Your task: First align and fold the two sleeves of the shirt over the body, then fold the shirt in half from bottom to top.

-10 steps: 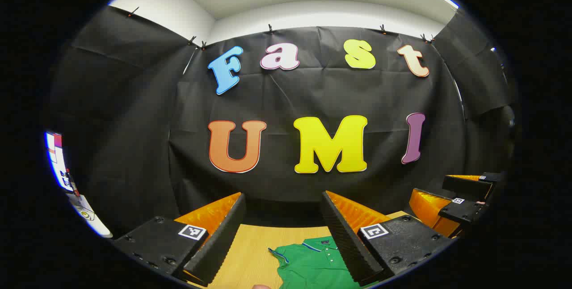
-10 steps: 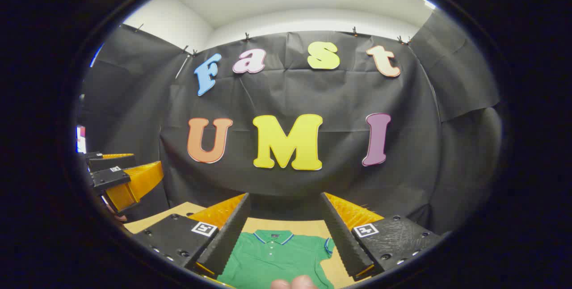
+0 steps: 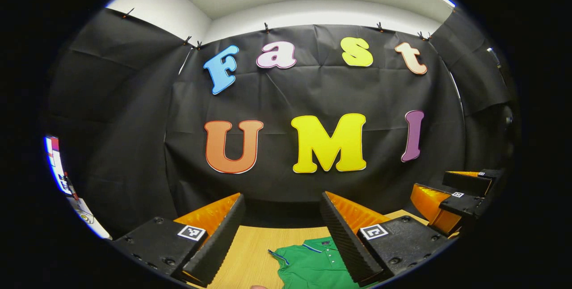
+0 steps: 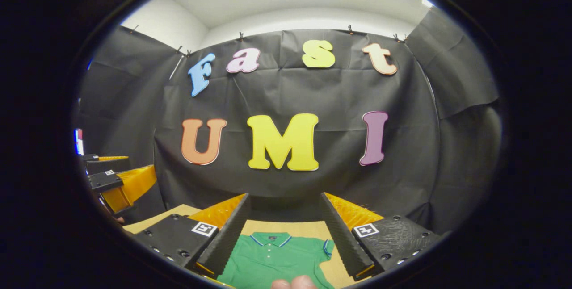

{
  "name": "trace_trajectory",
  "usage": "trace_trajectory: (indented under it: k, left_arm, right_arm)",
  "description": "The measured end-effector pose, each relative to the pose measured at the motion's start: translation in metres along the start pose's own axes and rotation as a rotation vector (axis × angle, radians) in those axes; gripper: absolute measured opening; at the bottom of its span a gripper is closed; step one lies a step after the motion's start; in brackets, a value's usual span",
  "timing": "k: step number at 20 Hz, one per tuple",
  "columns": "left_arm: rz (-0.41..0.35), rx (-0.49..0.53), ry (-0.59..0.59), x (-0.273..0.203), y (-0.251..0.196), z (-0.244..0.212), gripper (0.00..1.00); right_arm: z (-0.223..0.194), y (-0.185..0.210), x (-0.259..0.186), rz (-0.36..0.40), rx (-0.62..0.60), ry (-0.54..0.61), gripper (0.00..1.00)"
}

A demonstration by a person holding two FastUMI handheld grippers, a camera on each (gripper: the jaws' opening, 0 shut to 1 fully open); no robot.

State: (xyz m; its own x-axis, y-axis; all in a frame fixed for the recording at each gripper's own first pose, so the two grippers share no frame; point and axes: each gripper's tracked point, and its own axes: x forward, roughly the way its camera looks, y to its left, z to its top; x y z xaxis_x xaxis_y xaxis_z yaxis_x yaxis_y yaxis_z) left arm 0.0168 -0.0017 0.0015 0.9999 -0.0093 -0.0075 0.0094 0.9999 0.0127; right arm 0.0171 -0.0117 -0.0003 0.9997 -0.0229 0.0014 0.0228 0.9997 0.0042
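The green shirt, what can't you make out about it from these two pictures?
- Lower body and hem of the green shirt: cut off by the bottom edge in the right gripper view.
- One sleeve in the left gripper view: hidden behind the left claw, whose finger covers that side of the shirt.
- Whether any fold is done: cannot tell, too little shirt shows.
- Table: mostly covered by both open claws, including the right claw.

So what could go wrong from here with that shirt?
1. Both sleeves of the shirt lie spread flat on the table; open fingers may pinch two layers or miss the cloth.
2. The left gripper and right gripper hang close together, so they might bump while folding inward.
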Motion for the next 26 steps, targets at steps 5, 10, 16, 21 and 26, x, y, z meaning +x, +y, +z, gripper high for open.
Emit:
trace_trajectory:
  k: [5,10,16,21,26]
  left_arm:
    - [-0.004,0.002,0.002,0.006,-0.007,-0.001,1.00]
    - [-0.007,0.003,0.001,0.008,-0.013,-0.002,1.00]
    - [-0.039,-0.002,0.017,0.012,-0.030,-0.011,1.00]
    - [-0.049,-0.007,0.037,0.017,-0.042,-0.019,1.00]
    - [-0.033,0.002,0.039,0.023,-0.042,-0.021,1.00]
  right_arm:
    - [0.001,-0.009,0.003,-0.006,0.001,-0.001,0.95]
    - [-0.003,-0.019,0.009,-0.008,-0.002,0.021,0.96]
    - [-0.015,-0.042,0.012,-0.033,-0.018,0.059,0.96]
    - [-0.040,-0.060,0.022,-0.042,-0.044,0.128,0.96]
    - [-0.076,-0.067,0.039,-0.001,-0.061,0.226,0.95]
